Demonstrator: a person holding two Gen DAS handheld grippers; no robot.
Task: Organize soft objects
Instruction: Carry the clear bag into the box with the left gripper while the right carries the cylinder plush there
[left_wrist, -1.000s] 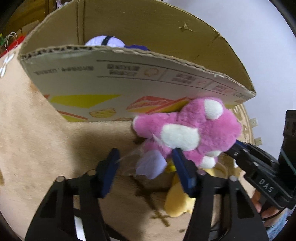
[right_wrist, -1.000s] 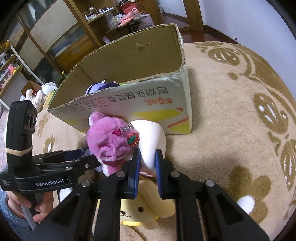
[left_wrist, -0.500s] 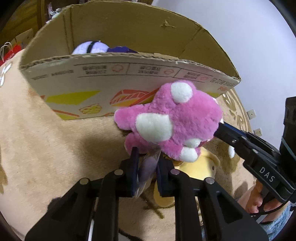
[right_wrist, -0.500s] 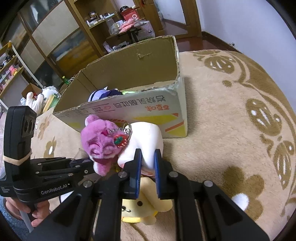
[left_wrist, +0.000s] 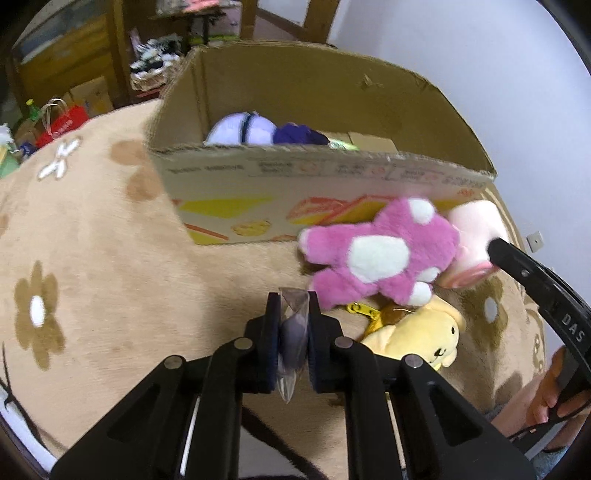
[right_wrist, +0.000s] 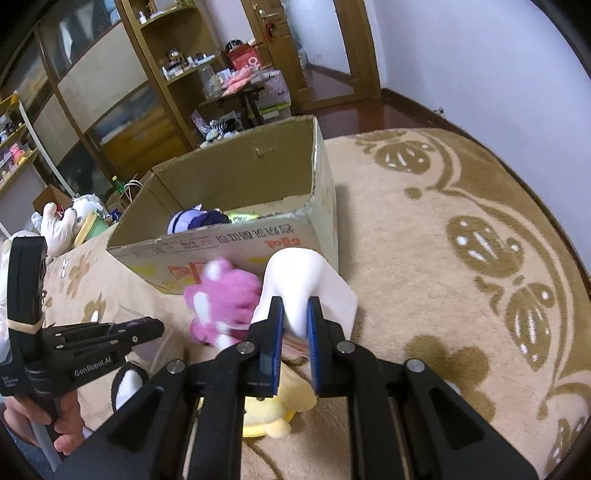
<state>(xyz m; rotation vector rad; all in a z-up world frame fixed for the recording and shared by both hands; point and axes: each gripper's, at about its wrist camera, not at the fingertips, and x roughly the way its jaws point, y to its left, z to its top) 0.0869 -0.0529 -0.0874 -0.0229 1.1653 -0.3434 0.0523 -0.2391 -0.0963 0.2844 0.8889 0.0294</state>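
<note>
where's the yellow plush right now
The yellow plush lies on the carpet in front of the cardboard box, right of centre in the left wrist view, just under the pink plush held up by the right tongs.

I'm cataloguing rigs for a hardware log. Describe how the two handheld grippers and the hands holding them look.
Both are matte black plastic with triangular cut-out linkages, silver pivot rivets and blue finger pads. The left gripper carries white "GenRobot.AI" lettering and a tan band round its upright housing; the right gripper shows white "DAS" on its side. Bare fingers of the left hand and right hand grip the handles; sleeves cannot be made out.
</note>
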